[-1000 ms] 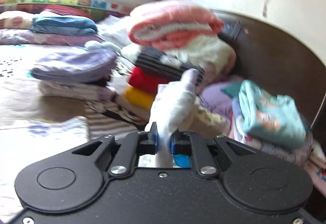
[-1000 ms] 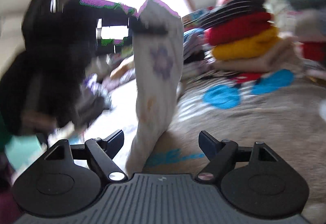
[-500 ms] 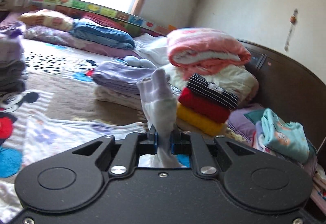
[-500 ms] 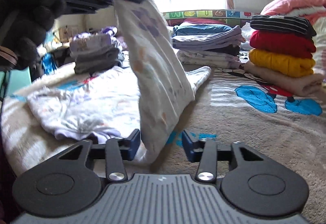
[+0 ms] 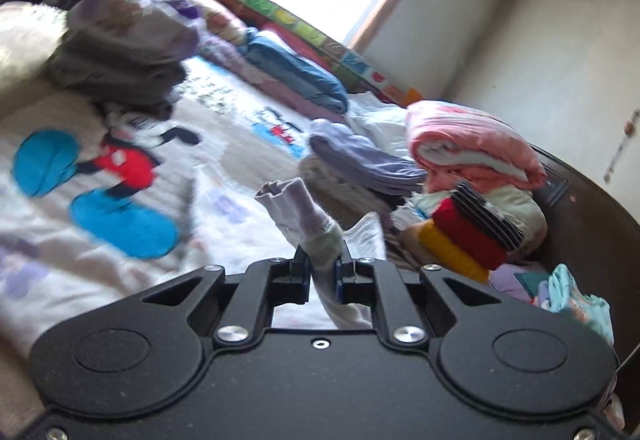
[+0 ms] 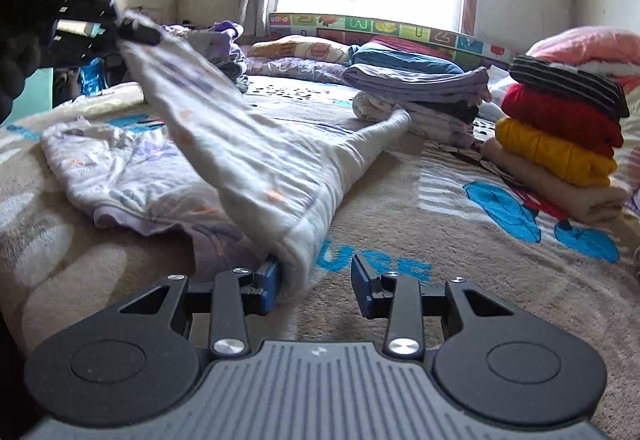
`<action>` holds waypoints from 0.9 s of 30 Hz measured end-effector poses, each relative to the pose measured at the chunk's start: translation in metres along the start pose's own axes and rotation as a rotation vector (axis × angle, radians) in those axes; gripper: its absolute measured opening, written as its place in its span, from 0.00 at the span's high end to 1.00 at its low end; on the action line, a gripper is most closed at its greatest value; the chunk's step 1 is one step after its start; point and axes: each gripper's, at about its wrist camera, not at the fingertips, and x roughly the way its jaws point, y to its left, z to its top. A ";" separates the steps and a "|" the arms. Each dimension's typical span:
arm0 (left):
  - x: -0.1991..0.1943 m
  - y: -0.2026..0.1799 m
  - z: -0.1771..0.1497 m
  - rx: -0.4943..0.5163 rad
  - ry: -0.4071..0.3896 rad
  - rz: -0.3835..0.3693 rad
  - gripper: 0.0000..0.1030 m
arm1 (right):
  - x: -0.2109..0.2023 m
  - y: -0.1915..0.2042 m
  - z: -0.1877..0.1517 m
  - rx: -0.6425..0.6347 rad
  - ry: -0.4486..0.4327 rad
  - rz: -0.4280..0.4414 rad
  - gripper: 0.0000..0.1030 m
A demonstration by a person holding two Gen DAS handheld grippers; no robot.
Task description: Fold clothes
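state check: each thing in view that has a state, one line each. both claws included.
left claw: shut on the white garment, lifted.
right claw: jaws closing, garment fold against one pad only, not gripped.
white garment: half lifted, stretched between the claws, the rest on the bed.
red and yellow stack: folded, stacked.
purple stack: folded, stacked.

White garment (image 6: 256, 164) with faint purple and orange print, partly lifted off the bed: one end raised at far left, near fold low in the foreground, cuffed leg trailing right toward the folded stacks. Remainder (image 6: 120, 168) crumpled flat at left. Bunched, cuffed end (image 5: 296, 208) upright.
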 end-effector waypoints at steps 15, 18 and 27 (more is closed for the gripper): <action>-0.012 0.046 -0.023 -0.072 0.064 0.131 0.91 | -0.005 0.012 0.000 -0.070 0.022 -0.031 0.62; 0.000 0.057 -0.034 -0.072 0.128 0.209 0.89 | -0.005 0.010 -0.003 -0.063 0.041 -0.026 0.60; -0.007 0.069 -0.031 -0.129 0.124 0.190 0.68 | -0.033 0.017 0.007 -0.065 -0.011 0.019 0.61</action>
